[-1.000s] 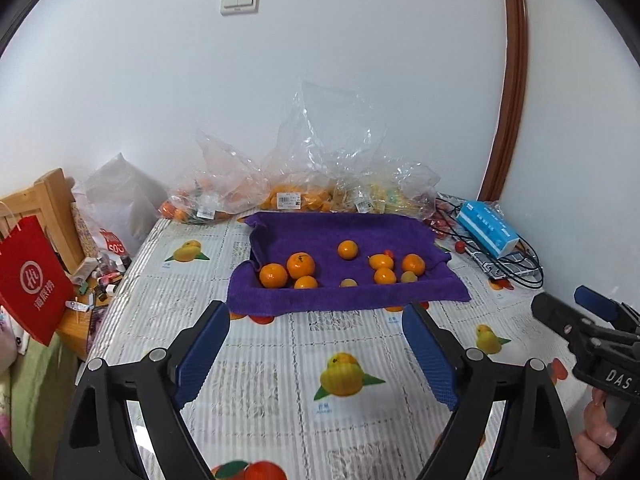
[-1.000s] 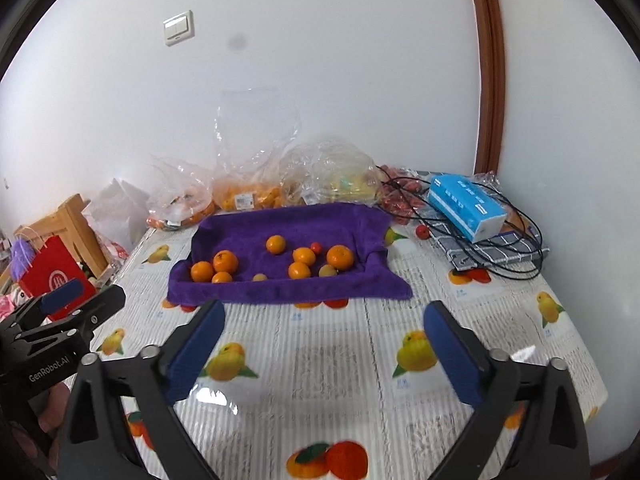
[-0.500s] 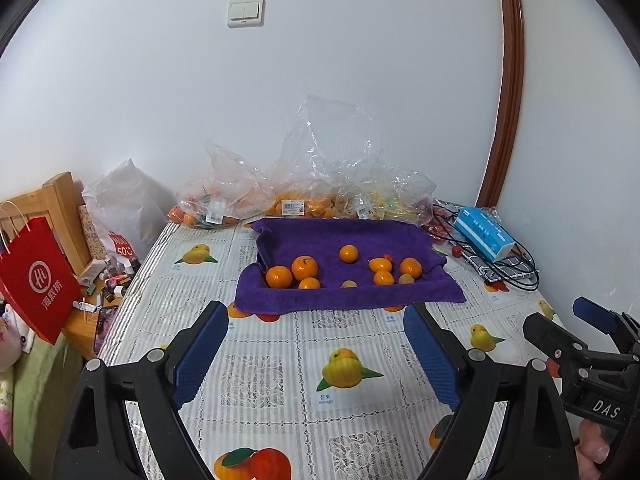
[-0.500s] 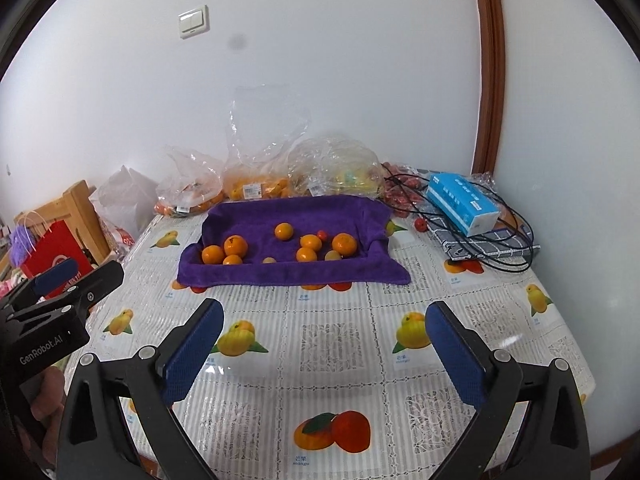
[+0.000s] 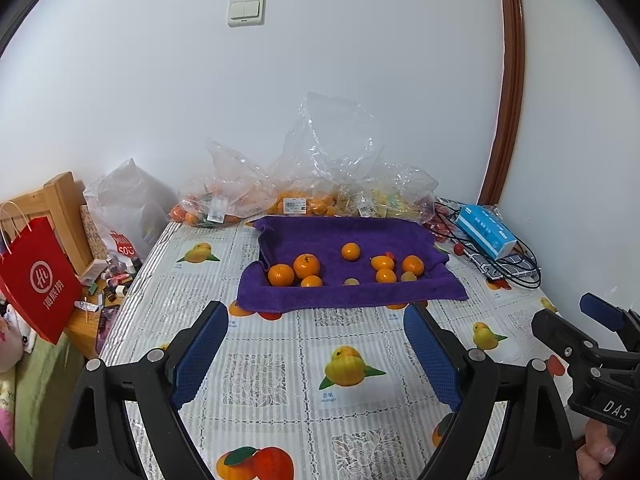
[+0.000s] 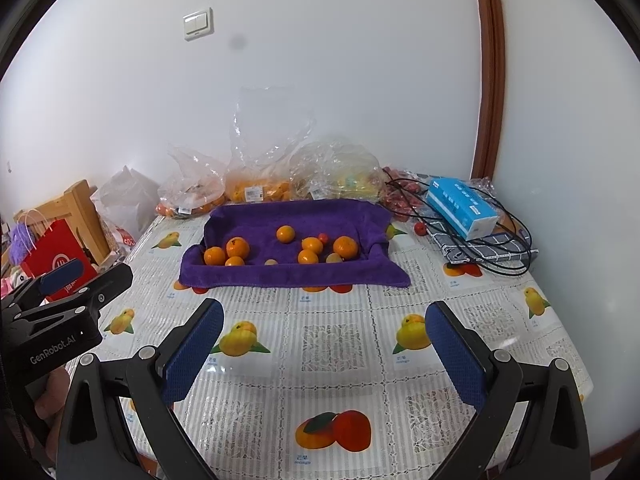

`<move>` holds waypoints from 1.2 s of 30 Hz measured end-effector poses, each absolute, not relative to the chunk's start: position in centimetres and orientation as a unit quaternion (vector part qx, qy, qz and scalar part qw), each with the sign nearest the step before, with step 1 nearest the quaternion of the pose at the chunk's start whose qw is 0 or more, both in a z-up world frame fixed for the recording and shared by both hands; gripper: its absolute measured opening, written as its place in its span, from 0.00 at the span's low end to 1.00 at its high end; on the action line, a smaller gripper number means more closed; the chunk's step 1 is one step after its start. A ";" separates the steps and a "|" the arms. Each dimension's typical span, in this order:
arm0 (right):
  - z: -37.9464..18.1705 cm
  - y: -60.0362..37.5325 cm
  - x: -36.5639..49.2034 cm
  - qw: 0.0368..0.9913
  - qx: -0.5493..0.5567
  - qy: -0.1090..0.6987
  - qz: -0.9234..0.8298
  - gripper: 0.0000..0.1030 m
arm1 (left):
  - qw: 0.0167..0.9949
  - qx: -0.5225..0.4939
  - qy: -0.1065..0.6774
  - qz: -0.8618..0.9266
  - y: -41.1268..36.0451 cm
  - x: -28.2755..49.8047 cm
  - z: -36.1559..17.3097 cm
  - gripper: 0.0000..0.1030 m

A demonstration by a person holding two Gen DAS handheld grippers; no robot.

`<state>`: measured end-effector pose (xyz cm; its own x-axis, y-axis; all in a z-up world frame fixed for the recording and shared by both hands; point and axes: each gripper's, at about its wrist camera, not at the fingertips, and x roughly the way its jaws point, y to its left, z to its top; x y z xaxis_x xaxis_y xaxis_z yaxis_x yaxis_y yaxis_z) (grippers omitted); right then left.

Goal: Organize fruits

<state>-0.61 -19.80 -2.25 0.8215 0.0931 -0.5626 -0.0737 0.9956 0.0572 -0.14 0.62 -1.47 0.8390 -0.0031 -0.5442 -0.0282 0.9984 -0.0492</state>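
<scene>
Left gripper: jaws spread wide, nothing between them, hovering over the fruit-print tablecloth. Right gripper: same, jaws wide apart and empty, above the cloth.

Purple towel at 12 o'clock from both grippers, well apart from the fingertips, edges raised like a tray. Oranges scattered on it, a cluster at its 9 o'clock side, others toward 3 o'clock.

Clear bags of fruit behind towel, against wall. Blue tissue box on black cables at 2 o'clock. Red paper bag at 9 o'clock, off the table.
</scene>
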 end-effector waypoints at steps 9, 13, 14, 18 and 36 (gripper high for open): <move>-2.1 -20.0 -0.7 0.955 0.018 0.293 0.038 0.97 | 0.958 -0.030 0.286 0.007 0.7 -0.1 -1.6 0.87; -2.1 -20.0 -0.8 0.955 0.014 0.294 0.037 0.97 | 0.958 -0.030 0.286 0.008 0.7 -0.1 -1.6 0.87; -2.1 -19.9 -0.8 0.955 0.013 0.293 0.035 0.97 | 0.958 -0.029 0.286 0.009 0.7 -0.1 -1.6 0.87; -2.2 -19.9 -0.7 0.955 0.012 0.293 0.033 0.97 | 0.958 -0.029 0.287 0.008 0.7 -0.2 -1.7 0.87; -2.2 -19.9 -1.0 0.956 0.011 0.293 0.032 0.97 | 0.957 -0.024 0.288 0.003 0.6 -0.1 -1.5 0.87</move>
